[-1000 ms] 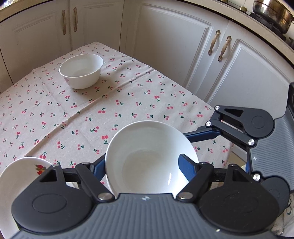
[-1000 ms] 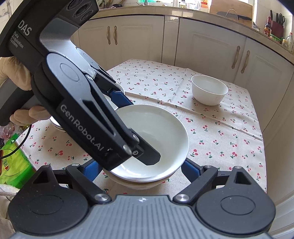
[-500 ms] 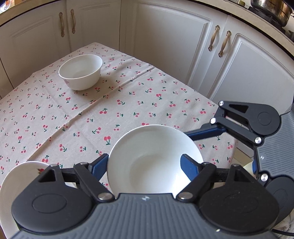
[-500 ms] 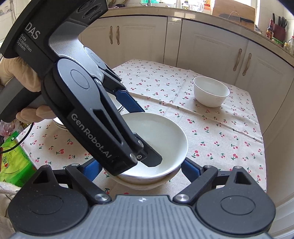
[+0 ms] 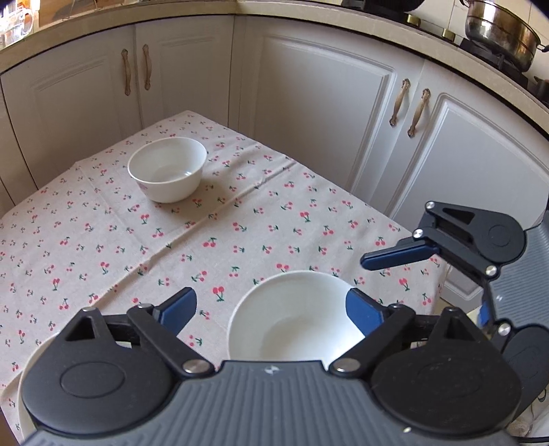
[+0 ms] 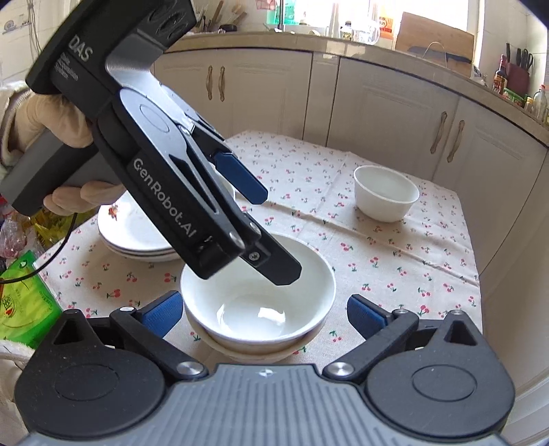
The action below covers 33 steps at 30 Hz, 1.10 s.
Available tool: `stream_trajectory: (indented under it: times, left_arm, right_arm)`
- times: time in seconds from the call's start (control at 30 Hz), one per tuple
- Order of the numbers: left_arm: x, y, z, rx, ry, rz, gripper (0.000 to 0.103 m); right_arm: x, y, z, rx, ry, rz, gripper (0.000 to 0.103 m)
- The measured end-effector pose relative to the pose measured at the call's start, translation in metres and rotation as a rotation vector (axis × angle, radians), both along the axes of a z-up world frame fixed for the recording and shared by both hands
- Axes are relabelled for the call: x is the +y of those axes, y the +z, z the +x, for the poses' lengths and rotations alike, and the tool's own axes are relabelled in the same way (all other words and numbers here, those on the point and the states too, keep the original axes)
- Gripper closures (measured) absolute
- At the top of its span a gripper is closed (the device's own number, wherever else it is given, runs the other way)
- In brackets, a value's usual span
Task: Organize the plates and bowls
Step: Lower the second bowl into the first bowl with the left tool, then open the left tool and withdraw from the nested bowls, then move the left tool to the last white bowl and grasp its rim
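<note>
A white bowl (image 6: 257, 302) sits nested in another bowl on the cherry-print tablecloth (image 6: 377, 254); it also shows in the left wrist view (image 5: 295, 319). My left gripper (image 5: 271, 308) is open above it, jaws apart, and shows in the right wrist view (image 6: 274, 233). My right gripper (image 6: 264, 308) is open, its fingers on either side of the bowl stack without touching; it shows in the left wrist view (image 5: 394, 257). A second small white bowl (image 5: 168, 168) stands at the far side, also seen in the right wrist view (image 6: 386, 192). A stack of white plates (image 6: 133, 233) lies at the left.
White cabinets (image 5: 308, 103) surround the table on the far sides. A green packet (image 6: 20, 302) lies at the left edge. A steel pot (image 5: 501, 17) stands on the counter. The table edge (image 6: 477, 284) runs along the right.
My left gripper has opened, let go of the bowl and lifted away from it. The bowl now rests in the lower bowl. The right gripper has stayed put.
</note>
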<state>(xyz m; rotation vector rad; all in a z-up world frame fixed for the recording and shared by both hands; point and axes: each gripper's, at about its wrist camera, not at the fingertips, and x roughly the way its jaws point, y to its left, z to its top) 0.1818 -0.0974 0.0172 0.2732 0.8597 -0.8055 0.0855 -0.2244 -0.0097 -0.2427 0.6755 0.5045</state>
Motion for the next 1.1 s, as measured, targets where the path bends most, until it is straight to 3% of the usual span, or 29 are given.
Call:
stream_trajectory:
  times: [0.4, 0.73, 1.1]
  left_arm:
    - [0.010, 0.011, 0.040, -0.053, 0.080, 0.000, 0.006]
    - [0.007, 0.015, 0.097, -0.056, 0.112, -0.012, 0.006]
    - [-0.013, -0.003, 0.172, -0.011, 0.135, -0.012, 0.006]
  right_arm:
    - [-0.027, 0.021, 0.034, -0.071, -0.073, 0.014, 0.000]
    - [-0.045, 0.012, 0.087, -0.054, -0.120, -0.011, 0.000]
    - [-0.051, -0.011, 0.159, -0.011, -0.124, -0.048, 0.000]
